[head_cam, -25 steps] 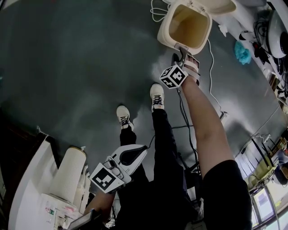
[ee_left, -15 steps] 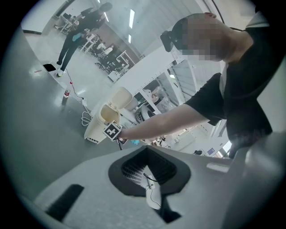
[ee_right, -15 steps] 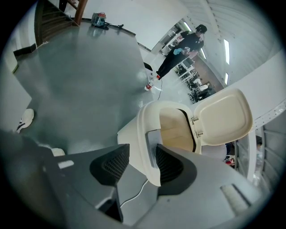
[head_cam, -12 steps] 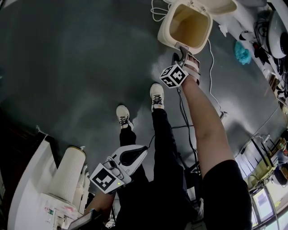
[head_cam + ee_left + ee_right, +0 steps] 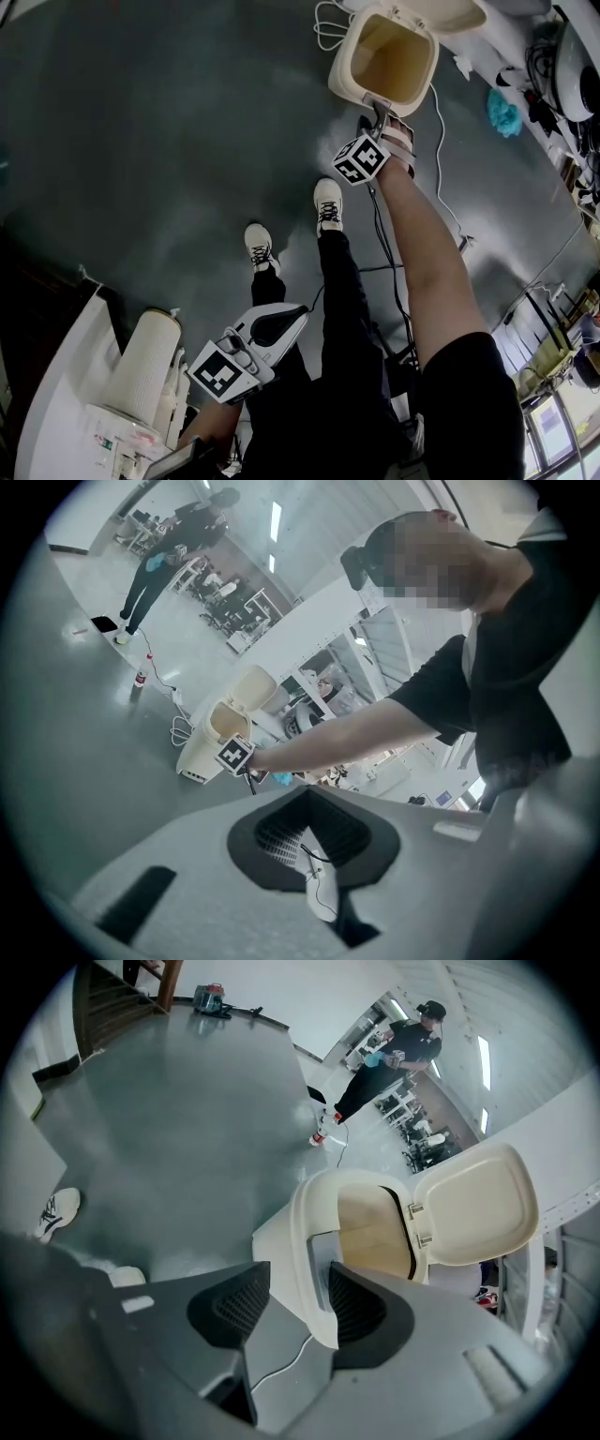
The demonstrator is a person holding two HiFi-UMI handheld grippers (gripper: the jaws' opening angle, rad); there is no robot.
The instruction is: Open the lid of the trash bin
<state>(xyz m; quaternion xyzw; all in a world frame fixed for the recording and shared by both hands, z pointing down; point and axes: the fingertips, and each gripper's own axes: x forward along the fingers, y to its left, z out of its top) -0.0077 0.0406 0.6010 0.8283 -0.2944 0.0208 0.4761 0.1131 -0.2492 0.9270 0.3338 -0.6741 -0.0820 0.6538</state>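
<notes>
Cream plastic, the trash bin (image 5: 298, 1227) stands on the grey floor (image 5: 159, 141) ahead of the person's shoes. Its lid (image 5: 473, 1206) is already swung up on the rear hinges, so the mouth is bare and the inside looks empty. By that reading the opening is done, or all but done, and the step in hand is to leave the bin without upsetting it. The right tool (image 5: 292, 1305) is at the bin's front lip with its jaws apart. The lip and the grey panel (image 5: 322, 1274) below it sit between the pads, close against one pad, with floor showing on the other side, so nothing is clamped. I would hold those jaws wide and draw the tool straight back along its own line. A sideways drag could catch the lip and slide or tip what looks like a light bin, or jolt the lid down. A white cable (image 5: 437, 141) lies on the floor just beside the bin, and the retreat should pass above it. The left tool (image 5: 292, 317) hangs low by the person's hip, well apart from the bin, its jaws drawn together on nothing. It need take no part.
</notes>
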